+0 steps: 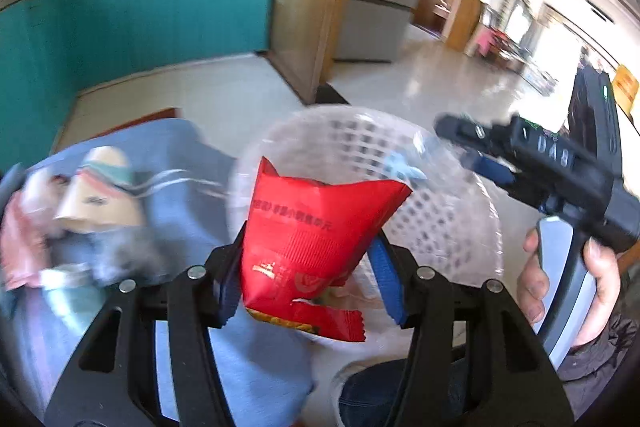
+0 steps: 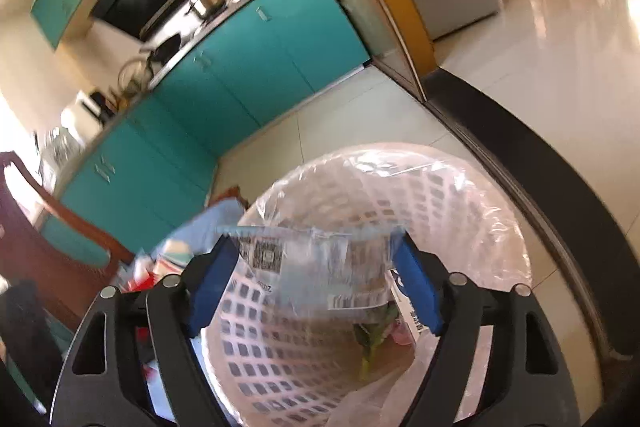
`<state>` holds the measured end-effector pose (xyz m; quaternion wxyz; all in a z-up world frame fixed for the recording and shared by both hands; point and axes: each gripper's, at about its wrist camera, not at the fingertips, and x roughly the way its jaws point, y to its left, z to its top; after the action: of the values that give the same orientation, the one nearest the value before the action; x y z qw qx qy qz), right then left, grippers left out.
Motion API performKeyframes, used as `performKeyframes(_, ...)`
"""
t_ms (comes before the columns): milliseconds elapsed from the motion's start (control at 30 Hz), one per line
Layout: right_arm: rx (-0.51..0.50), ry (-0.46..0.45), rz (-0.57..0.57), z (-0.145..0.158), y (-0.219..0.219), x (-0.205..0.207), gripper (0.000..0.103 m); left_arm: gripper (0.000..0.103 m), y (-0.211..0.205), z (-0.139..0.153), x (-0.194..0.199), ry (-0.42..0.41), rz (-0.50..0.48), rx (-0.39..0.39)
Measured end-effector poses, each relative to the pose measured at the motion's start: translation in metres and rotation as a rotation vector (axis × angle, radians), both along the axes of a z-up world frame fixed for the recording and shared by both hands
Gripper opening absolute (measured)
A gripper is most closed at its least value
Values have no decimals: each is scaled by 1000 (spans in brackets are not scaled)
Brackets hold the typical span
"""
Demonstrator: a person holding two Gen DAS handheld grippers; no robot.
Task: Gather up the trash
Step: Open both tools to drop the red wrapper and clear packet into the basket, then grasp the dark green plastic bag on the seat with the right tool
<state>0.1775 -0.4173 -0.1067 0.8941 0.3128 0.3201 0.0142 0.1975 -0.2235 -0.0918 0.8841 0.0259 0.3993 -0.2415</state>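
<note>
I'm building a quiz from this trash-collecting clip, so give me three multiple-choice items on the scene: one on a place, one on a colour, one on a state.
1. Where is the clear plastic wrapper?
A. between the right gripper's fingers, over the trash basket
B. on the kitchen counter
C. on the floor

2. What colour is the snack bag?
A. green
B. red
C. yellow

3. What is the state of the left gripper?
A. open and empty
B. out of view
C. shut on the snack bag

Answers:
1 A: the right wrist view shows the wrapper spanning the blue pads above the lined white basket.
2 B: the bag is bright red in the left wrist view.
3 C: both blue pads press the bag's sides.
</note>
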Motion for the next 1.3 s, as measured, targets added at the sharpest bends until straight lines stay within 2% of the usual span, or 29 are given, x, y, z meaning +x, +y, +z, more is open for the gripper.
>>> performKeyframes(100,40,-9,-20,-2,-6,0,81,76,-24,-13,5,12,-57,20)
performKeyframes(200,58,-12,-17,-1,-10,3,82,81,-35,-21,8,30,-92,24)
performKeyframes(367,57,-6,-11,0,-7,10,83,87,-29,-26,10,33,-62,26)
performKeyframes(533,17,-1,31,2,7,17,84,90,18,-14,9,-13,69,24)
performKeyframes(667,-135,6,128,13,53,34,84,90,84,-8,-2,-39,251,37)
performKeyframes(767,-234,11,319,25,113,59,84,90,131,-5,-8,-35,374,74)
performKeyframes(833,-280,41,535,29,170,80,84,90,166,-2,-15,-28,461,109)
performKeyframes(900,-331,67,686,28,217,97,84,90,196,0,-22,-19,535,119)
performKeyframes(967,-408,88,769,24,258,111,84,90,221,5,-33,-9,582,123)
performKeyframes(1033,-471,103,789,19,288,119,84,90,242,7,-42,-6,626,137)
performKeyframes(1167,-475,91,746,-1,302,110,84,91,267,7,-50,7,685,149)
performKeyframes(1233,-532,151,773,-19,309,111,84,91,272,7,-51,9,703,150)
performKeyframes(1300,-520,191,777,-33,304,108,84,91,273,5,-51,11,710,134)
